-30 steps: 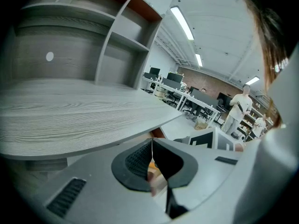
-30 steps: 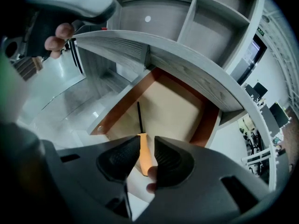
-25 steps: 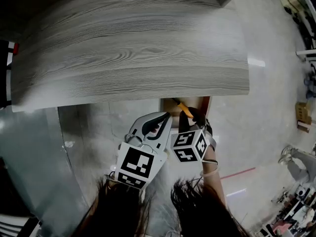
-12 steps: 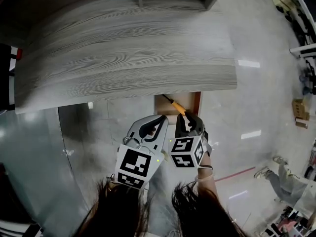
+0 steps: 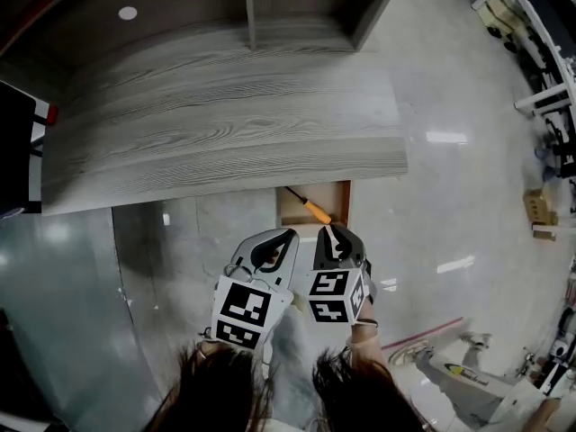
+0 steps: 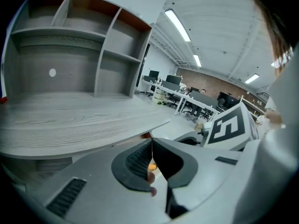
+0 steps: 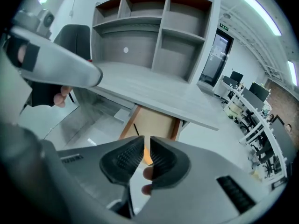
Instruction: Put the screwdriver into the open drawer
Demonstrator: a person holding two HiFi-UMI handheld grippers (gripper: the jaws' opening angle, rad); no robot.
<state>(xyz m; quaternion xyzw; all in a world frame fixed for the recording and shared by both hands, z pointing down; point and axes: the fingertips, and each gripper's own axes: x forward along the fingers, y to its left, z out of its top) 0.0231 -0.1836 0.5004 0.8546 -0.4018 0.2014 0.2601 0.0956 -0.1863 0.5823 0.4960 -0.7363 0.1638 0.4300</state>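
Observation:
A screwdriver (image 5: 310, 207) with an orange handle and a black shaft lies slantwise in the open wooden drawer (image 5: 345, 203) under the grey desk (image 5: 225, 124). My right gripper (image 5: 331, 229) hangs at the drawer's front edge, just short of the handle. Its jaws stand a narrow gap apart and hold nothing. In the right gripper view the orange handle (image 7: 147, 156) shows through that gap, down on the drawer floor (image 7: 156, 120). My left gripper (image 5: 290, 235) floats beside it on the left, shut and empty, with its tips touching (image 6: 152, 141).
An open shelf unit (image 5: 297, 7) stands at the back of the desk. A dark chair (image 7: 77, 36) stands to the desk's left. Glossy floor (image 5: 432, 196) spreads right of the drawer, with office desks (image 7: 247, 106) beyond. A glass panel (image 5: 63, 313) is at the left.
The screwdriver was in the right gripper's jaws over the drawer; now it rests inside and the jaws are off it. Both grippers have drawn back a little from the drawer.

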